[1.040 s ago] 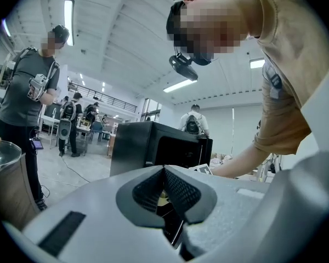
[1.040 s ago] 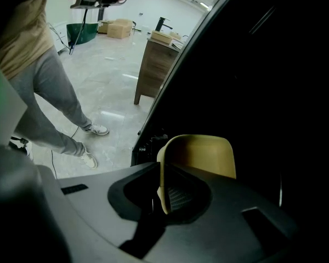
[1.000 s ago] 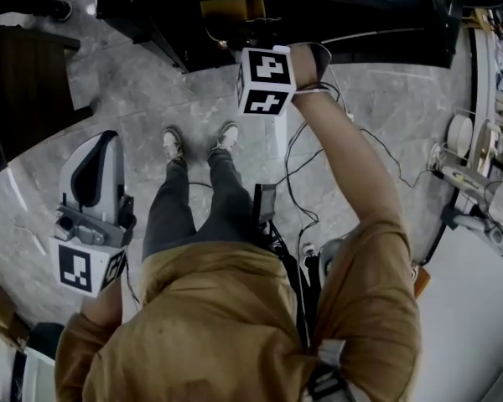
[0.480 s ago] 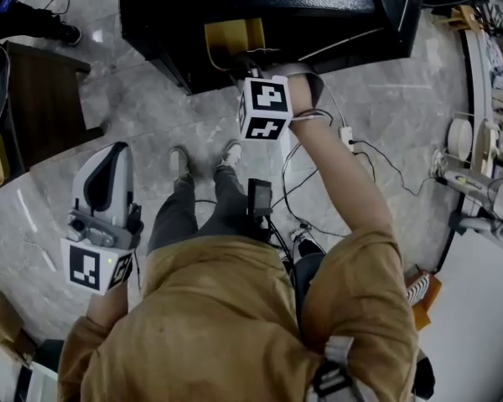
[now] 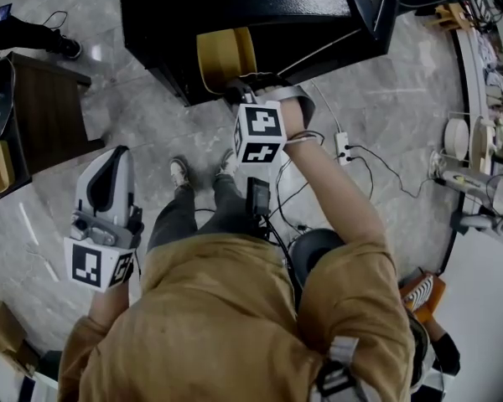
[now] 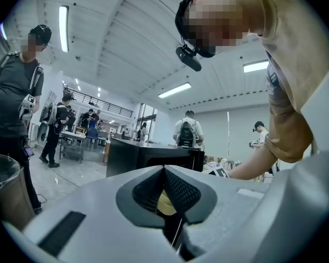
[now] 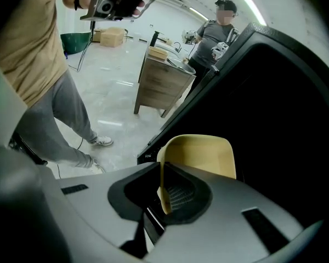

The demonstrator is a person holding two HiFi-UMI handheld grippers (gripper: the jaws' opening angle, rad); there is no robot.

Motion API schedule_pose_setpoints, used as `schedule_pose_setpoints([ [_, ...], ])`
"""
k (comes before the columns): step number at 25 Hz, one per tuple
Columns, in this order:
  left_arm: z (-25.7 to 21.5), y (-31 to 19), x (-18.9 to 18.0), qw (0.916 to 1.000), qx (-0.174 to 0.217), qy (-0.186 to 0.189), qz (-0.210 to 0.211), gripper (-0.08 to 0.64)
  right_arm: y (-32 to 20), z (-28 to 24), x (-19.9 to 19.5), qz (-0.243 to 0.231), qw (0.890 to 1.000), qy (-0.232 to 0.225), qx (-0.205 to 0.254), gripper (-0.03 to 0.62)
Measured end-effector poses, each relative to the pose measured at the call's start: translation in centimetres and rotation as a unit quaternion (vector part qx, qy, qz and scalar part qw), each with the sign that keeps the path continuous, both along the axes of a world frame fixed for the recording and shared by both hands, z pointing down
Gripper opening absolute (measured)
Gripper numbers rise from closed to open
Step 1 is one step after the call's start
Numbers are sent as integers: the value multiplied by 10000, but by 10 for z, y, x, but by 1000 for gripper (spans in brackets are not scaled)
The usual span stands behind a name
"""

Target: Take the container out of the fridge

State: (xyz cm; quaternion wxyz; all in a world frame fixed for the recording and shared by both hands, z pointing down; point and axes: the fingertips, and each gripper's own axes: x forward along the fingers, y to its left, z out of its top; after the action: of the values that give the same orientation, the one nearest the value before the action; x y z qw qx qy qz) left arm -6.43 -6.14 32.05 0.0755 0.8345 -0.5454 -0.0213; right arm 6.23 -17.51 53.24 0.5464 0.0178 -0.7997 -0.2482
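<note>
The yellow container (image 5: pixel 226 57) sticks out of the low black fridge (image 5: pixel 260 7), open side up. My right gripper (image 5: pixel 236 92), angled steeply down, is shut on its near rim. In the right gripper view the container (image 7: pixel 203 155) has its thin wall pinched between the pads of the right gripper (image 7: pixel 163 186), with the dark fridge (image 7: pixel 279 119) behind it. My left gripper (image 5: pixel 113 156) is held level at the left, away from the fridge. In the left gripper view the left gripper (image 6: pixel 164 171) has its tips together and holds nothing.
A wooden side table (image 5: pixel 42 99) stands left of the fridge. The open fridge door (image 5: pixel 373 7) juts out at the right. A power strip (image 5: pixel 344 149) and cables lie on the marble floor near my shoes (image 5: pixel 180 172). A person (image 7: pixel 219 32) stands beyond.
The right gripper has drawn back and up with the yellow container, which now shows further out of the fridge. The left gripper has risen a little.
</note>
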Motion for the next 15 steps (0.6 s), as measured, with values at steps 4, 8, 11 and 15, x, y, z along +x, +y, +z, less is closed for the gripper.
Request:
schedule_pose_setpoints([
  [4,-5,0,3,10000,16,-2,49,2,6,-12,3,107,9999,-127,-2,18],
  [8,-12,-3,7,9999,63,-24,135,2,9,-24,11,315,9992,-244,-4,18],
  [11,-16,-4,10,9997,96,-42,199,2,12,-33,16,416,9986,-319,11,18],
  [15,-20,-5,14,9995,126,-63,277,2,19,-43,23,538,9977,-406,44,18],
])
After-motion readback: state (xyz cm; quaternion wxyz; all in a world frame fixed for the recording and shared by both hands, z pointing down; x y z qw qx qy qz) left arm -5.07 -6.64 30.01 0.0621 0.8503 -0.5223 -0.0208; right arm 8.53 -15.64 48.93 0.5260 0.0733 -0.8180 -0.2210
